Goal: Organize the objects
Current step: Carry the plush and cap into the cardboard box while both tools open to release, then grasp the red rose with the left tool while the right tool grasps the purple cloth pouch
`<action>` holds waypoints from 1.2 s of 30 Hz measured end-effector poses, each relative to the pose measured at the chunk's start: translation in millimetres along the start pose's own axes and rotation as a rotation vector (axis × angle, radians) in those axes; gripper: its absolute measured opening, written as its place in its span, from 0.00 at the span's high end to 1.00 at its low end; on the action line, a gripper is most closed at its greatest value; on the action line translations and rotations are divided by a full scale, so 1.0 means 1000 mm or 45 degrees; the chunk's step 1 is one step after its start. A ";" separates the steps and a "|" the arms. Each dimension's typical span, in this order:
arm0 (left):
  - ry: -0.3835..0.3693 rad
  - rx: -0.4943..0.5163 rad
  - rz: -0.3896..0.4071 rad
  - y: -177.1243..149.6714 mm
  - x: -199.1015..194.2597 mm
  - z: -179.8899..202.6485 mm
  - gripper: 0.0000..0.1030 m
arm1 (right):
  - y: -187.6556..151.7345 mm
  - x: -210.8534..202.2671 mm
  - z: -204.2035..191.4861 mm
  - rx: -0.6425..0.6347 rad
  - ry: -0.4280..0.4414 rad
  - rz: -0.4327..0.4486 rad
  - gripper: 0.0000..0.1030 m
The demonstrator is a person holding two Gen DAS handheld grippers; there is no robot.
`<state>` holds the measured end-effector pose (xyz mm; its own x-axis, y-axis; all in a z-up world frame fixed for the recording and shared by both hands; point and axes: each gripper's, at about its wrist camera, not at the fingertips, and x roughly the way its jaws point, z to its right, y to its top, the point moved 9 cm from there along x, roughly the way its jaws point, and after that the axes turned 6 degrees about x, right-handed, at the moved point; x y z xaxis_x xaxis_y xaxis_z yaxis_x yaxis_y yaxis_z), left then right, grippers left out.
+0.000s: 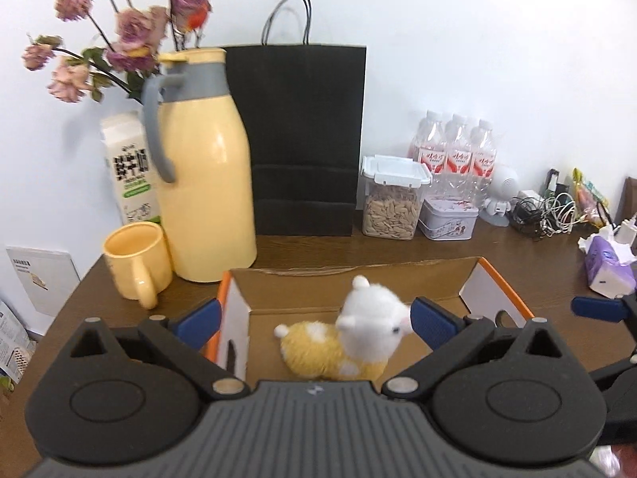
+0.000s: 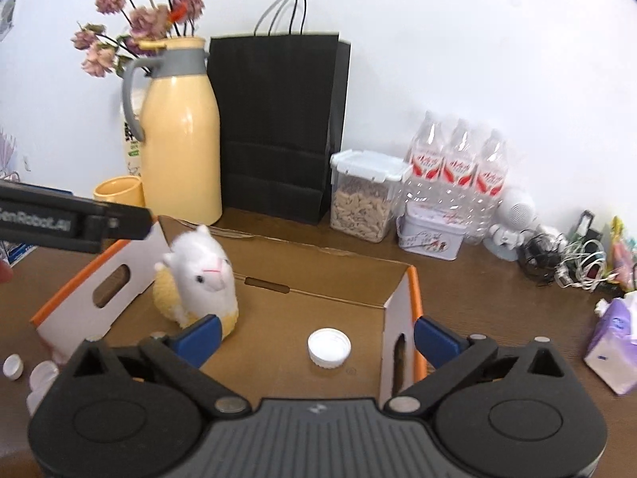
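Left wrist view shows the plush alpaca [image 1: 350, 338], white head and yellow body, sitting on the floor of the open cardboard box [image 1: 358, 283] at lower centre of the frame, right between the spread blue pads of the left gripper [image 1: 314, 320]. The jaws stand wide apart and grasp nothing; the right-hand pad lies just beside the toy's face, though whether it touches cannot be told, while the left-hand pad sits outside the box's white, orange-edged side wall. At the right edge of this frame a blue pad of the right gripper [image 1: 597, 304] pokes in. In the right wrist view the alpaca [image 2: 203, 283] stands upright at centre left, inside the box [image 2: 330, 275] near its left wall, and the right gripper [image 2: 316, 336] is also wide open and empty, its left pad low in front of the toy's yellow flank. A white bottle cap [image 2: 329, 347] lies on the box floor between those pads, well apart from the toy. The left gripper's black body [image 2: 75, 223] crosses the left edge above the box wall. Behind the box, at upper left, stand a yellow thermos jug [image 2: 181, 131] and a yellow mug [image 1: 137, 269]; a black paper bag [image 2: 278, 119] leans on the wall at top centre.
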<state>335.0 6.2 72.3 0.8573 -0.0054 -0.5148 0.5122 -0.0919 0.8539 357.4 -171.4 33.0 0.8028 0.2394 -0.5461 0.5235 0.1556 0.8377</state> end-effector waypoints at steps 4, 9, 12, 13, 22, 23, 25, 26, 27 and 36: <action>0.007 -0.006 0.038 -0.014 -0.032 -0.012 0.00 | -0.013 -0.033 0.002 -0.006 -0.005 0.037 0.00; 0.035 -0.002 0.062 -0.039 -0.068 -0.026 0.00 | -0.038 -0.068 0.003 -0.020 -0.012 0.058 0.00; 0.056 -0.007 0.075 -0.058 -0.086 -0.034 0.00 | -0.056 -0.087 0.003 -0.031 -0.011 0.061 0.00; 0.064 -0.007 0.079 -0.064 -0.091 -0.036 0.00 | -0.064 -0.094 0.003 -0.038 -0.010 0.060 0.00; 0.082 -0.015 0.079 -0.125 -0.125 -0.052 0.00 | -0.132 -0.126 -0.009 -0.021 0.047 -0.017 0.00; 0.089 -0.014 0.072 -0.132 -0.128 -0.054 0.00 | -0.139 -0.127 -0.010 -0.016 0.050 -0.028 0.00; 0.082 -0.015 0.049 -0.148 -0.130 -0.055 0.00 | -0.155 -0.129 -0.013 -0.009 0.052 -0.053 0.00; 0.077 -0.020 0.032 -0.156 -0.131 -0.055 0.00 | -0.161 -0.129 -0.014 -0.004 0.051 -0.062 0.00; 0.070 -0.026 0.020 -0.162 -0.131 -0.055 0.00 | -0.166 -0.128 -0.015 0.000 0.049 -0.072 0.00; 0.016 -0.025 -0.014 -0.185 -0.132 -0.042 0.00 | -0.185 -0.116 -0.019 0.025 0.032 -0.121 0.00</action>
<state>128.7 65.5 -14.8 0.8521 0.0080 -0.5233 0.5224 -0.0721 0.8496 162.2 -209.5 -59.0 0.7422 0.2483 -0.6225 0.6024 0.1598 0.7820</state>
